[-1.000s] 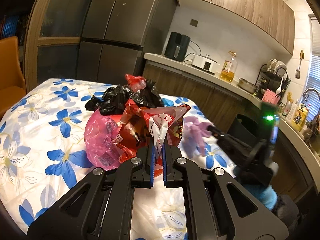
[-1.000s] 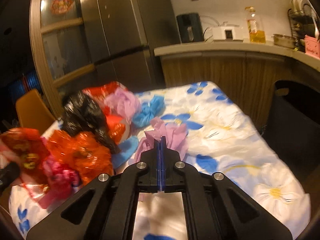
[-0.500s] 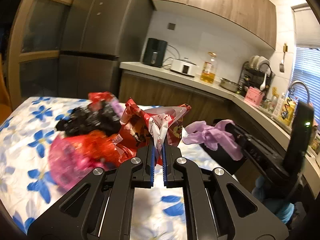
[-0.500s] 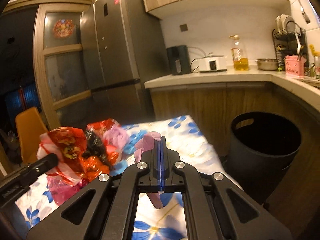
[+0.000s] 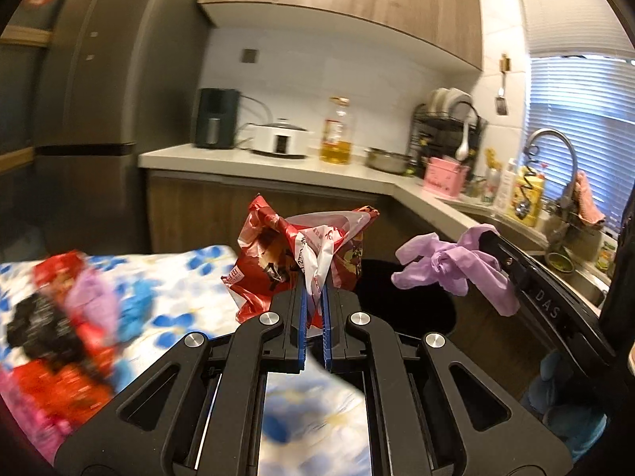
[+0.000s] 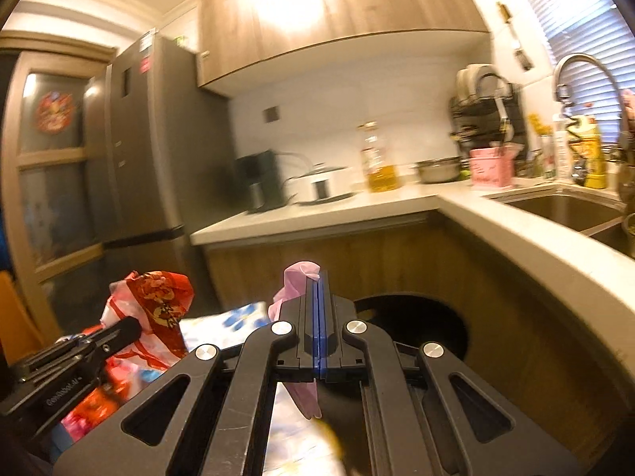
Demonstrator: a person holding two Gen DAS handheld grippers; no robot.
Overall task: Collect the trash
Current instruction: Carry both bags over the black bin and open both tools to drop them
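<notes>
Left gripper [image 5: 313, 297] is clamped on the twisted neck of a red-and-white plastic bag [image 5: 278, 261], bag held up in the air just past the far edge of the floral tablecloth [image 5: 186, 289]. Right gripper [image 6: 317, 289] is pinched tight on a crumpled purple plastic bag [image 5: 448, 269]; a strip of it hangs down under the jaws. Both bags sit close together, side by side, w/ a small gap between.

Black trash bin [image 6: 416, 317] stands on the floor below & ahead, mouth open, tucked btwn the table end & the wooden cabinet front under the counter [image 6: 496, 230]. Purple bag is over the bin's rim area; red bag is at its near-left edge, partly in front of it.

More trash left on the table, blurred: black, red, purple & blue bags [image 5: 71, 309] in a heap at the left. Space over the bin is open; counter corner crowds it on the right.
</notes>
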